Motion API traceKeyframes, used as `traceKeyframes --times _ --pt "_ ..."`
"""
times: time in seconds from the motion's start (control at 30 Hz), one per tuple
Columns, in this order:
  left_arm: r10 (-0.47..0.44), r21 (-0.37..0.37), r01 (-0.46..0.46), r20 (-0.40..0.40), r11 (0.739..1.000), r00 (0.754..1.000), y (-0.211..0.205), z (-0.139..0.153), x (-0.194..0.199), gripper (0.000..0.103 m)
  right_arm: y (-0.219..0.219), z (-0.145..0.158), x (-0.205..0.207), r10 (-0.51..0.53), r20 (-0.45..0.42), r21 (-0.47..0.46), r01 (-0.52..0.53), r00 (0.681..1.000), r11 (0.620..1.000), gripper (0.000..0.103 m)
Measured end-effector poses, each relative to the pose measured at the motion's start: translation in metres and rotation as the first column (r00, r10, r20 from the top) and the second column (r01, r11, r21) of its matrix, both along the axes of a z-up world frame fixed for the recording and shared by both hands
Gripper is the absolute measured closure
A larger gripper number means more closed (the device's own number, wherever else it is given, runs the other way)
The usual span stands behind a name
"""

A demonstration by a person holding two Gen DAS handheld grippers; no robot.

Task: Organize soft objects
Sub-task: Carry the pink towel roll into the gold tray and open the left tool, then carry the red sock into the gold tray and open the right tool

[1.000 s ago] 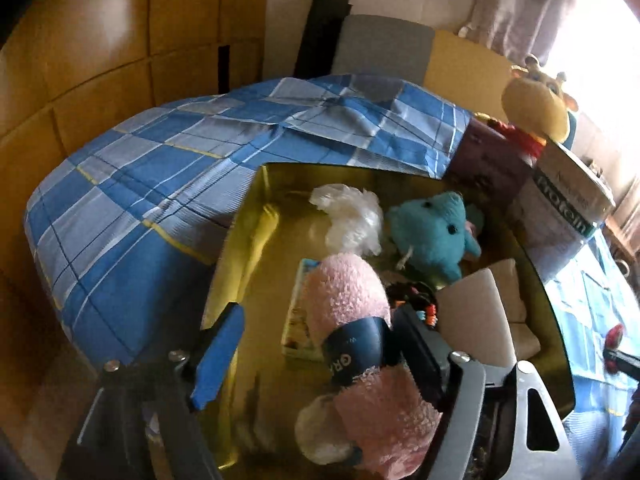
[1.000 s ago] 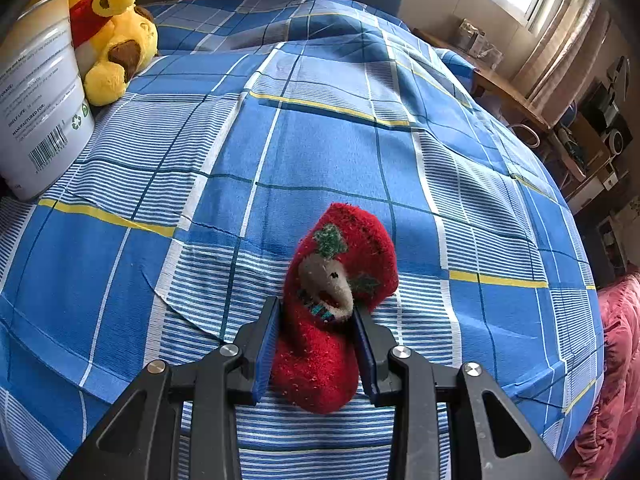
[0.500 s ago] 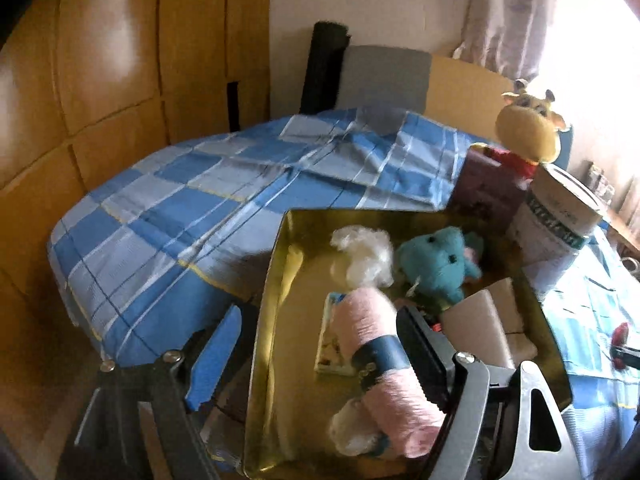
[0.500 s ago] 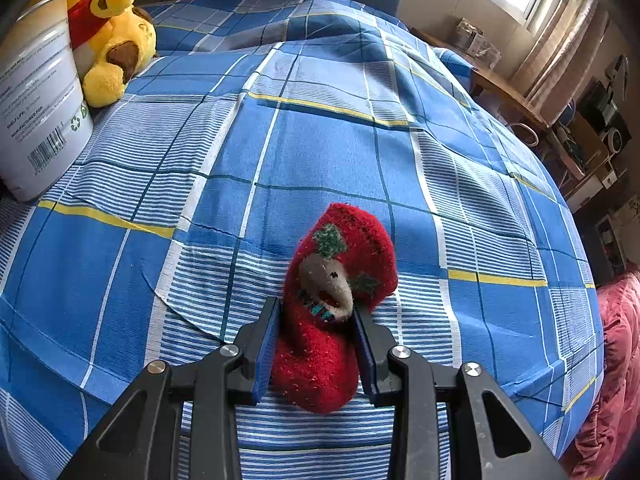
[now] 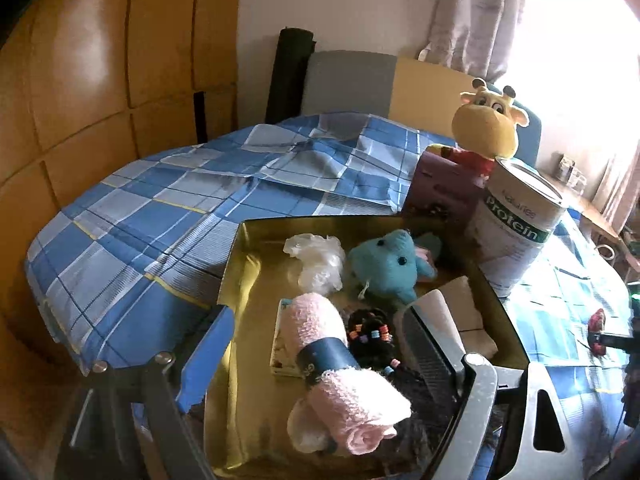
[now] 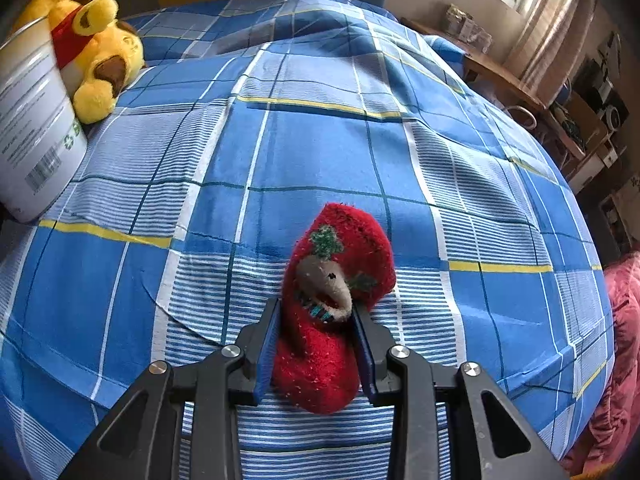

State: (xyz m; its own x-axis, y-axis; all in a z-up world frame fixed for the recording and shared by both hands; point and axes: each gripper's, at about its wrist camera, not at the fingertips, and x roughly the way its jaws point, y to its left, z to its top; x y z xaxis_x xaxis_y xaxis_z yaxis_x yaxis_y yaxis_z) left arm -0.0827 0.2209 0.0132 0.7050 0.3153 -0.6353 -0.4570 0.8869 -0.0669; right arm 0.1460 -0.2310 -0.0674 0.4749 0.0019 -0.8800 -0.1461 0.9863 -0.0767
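A pink rolled cloth (image 5: 336,364) with a dark band lies in the gold tin tray (image 5: 240,248). My left gripper (image 5: 316,312) hangs above it. Its jaws are opening wide to either side of the roll without touching it. Also in the tray are a teal plush elephant (image 5: 388,264), a crumpled white bag (image 5: 316,260) and black beaded hair ties (image 5: 372,336). On the blue checked bedsheet (image 6: 320,140) lies a red fuzzy sock (image 6: 332,304) with a grey animal face. My right gripper (image 6: 316,306) is closing on it, both pads pressing its sides.
A white protein can (image 5: 516,224) and a purple box (image 5: 440,184) stand behind the tray, with a yellow plush toy (image 5: 486,128) beyond. In the right wrist view the can (image 6: 36,132) and plush (image 6: 96,52) are far left. A pink blanket (image 6: 620,340) hangs at the bed's right edge.
My left gripper has drawn back and up from the pink roll and its jaws have spread wider. The right jaws have tightened a little on the red sock.
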Motion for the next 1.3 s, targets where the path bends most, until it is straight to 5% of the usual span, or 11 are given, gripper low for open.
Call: traceKeyframes --times 0.37,0.6,0.87,0.97,1.07,1.23,1.3 --pt "-0.029 -0.038 0.029 0.001 0.999 1.000 0.007 -0.007 0.006 0.015 0.012 0.050 0.074 -0.092 -0.048 0.040 0.094 0.995 0.995 0.086" --pt "-0.005 -0.059 0.006 0.014 0.998 1.000 0.024 -0.006 0.003 0.015 0.076 0.161 0.149 -0.048 0.098 0.044 0.044 0.994 0.998 0.086" --pt "0.006 -0.066 -0.005 0.023 0.998 1.000 0.036 -0.001 0.003 0.011 0.216 0.300 0.196 0.082 0.318 0.087 -0.115 0.945 0.990 0.086" --pt "0.013 -0.064 -0.012 0.021 0.998 1.000 0.039 -0.001 0.002 0.010 0.279 0.323 0.187 0.209 0.383 0.081 -0.258 0.900 0.963 0.086" --pt "0.025 -0.067 -0.024 0.013 0.997 1.000 0.043 -0.003 0.002 0.010 0.343 0.326 0.159 0.385 0.411 0.074 -0.451 0.827 0.890 0.086" --pt "0.055 -0.078 -0.054 0.009 0.995 0.998 0.049 -0.006 -0.002 0.010 0.418 0.281 0.080 0.678 0.344 0.034 -0.730 0.649 0.682 0.086" --pt "0.063 -0.079 -0.062 0.013 0.995 0.998 0.051 -0.006 -0.004 0.010 0.431 0.258 0.052 0.742 0.295 0.026 -0.781 0.603 0.624 0.086"
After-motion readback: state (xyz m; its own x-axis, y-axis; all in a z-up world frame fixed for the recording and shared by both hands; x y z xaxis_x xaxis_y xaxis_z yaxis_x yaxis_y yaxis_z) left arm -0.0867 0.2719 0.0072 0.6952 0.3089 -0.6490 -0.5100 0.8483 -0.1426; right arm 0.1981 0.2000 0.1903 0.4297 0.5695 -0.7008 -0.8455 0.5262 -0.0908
